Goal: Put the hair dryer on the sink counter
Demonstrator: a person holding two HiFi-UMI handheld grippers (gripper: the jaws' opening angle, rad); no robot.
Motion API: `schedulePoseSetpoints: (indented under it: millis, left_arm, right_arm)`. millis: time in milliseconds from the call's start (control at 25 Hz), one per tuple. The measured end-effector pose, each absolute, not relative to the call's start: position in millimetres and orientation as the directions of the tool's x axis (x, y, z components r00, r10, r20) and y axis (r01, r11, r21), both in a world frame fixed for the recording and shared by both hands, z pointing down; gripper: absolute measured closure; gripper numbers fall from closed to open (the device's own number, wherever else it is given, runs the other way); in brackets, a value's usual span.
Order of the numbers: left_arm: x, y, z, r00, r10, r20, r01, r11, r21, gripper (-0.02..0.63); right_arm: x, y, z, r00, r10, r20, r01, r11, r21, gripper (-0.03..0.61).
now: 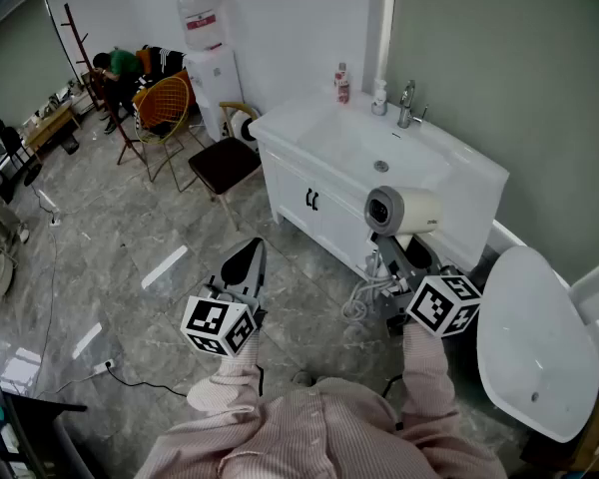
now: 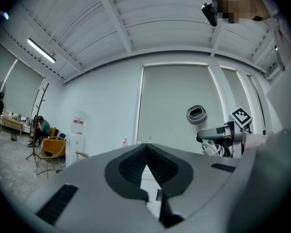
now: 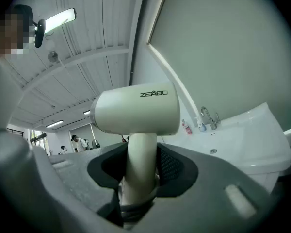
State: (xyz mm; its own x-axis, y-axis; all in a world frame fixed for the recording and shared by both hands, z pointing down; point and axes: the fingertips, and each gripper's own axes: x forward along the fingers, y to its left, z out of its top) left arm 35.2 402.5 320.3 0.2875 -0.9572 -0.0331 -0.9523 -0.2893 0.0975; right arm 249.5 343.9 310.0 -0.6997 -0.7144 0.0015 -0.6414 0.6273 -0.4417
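Sink counter [image 1: 292, 120] left end bare; red bottle [image 1: 341, 84], faucet [image 1: 407, 103] along back edge; chair [image 1: 224, 165] beside cabinet.

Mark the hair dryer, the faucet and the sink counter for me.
hair dryer [image 1: 409, 211]: head view, on its barrel.
faucet [image 1: 407, 105]: head view, on its upright spout.
sink counter [image 1: 292, 121]: head view, on the bare top beside the basin.

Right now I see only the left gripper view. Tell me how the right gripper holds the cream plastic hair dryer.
Observer: The right gripper is shut on the handle of the cream plastic hair dryer.
Operator: Describe the counter.
Observer: A red bottle and a small pale bottle stand beside the chrome faucet on the white sink counter.
Operator: Find bare space.
Observer: The counter's end at the head view's left, beside the basin, is bare.
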Motion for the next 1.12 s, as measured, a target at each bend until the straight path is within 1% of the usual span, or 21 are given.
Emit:
schedulePoseSetpoints:
  millis: [400, 640, 880, 1120]
  left_arm:
    - [43, 408, 329, 0.262, -0.965, -0.017, -0.958, -0.262, 0.115, 0.617]
    - [42, 400, 342, 0.242, -0.970, 0.005, -0.961, -0.239, 0.140, 0.617]
    - [31, 369, 353, 0.230, -0.973, 0.016, -0.960, -0.224, 0.166, 0.617]
    - [1, 311, 362, 0.233, -0.972, 0.023, -0.959, -0.225, 0.172, 0.617]
  right_arm:
    - [255, 343, 320, -0.711, -0.703, 0.024, -0.642, 0.634, -0.432, 0.422]
    - [249, 330, 328, -0.728, -0.684, 0.030, -0.619, 0.638, -0.457, 0.422]
    - [236, 300, 338, -0.743, -0.668, 0.044, -0.609, 0.647, -0.459, 0.422]
    - [207, 243, 346, -0.740, -0.670, 0.054, -0.612, 0.639, -0.466, 0.422]
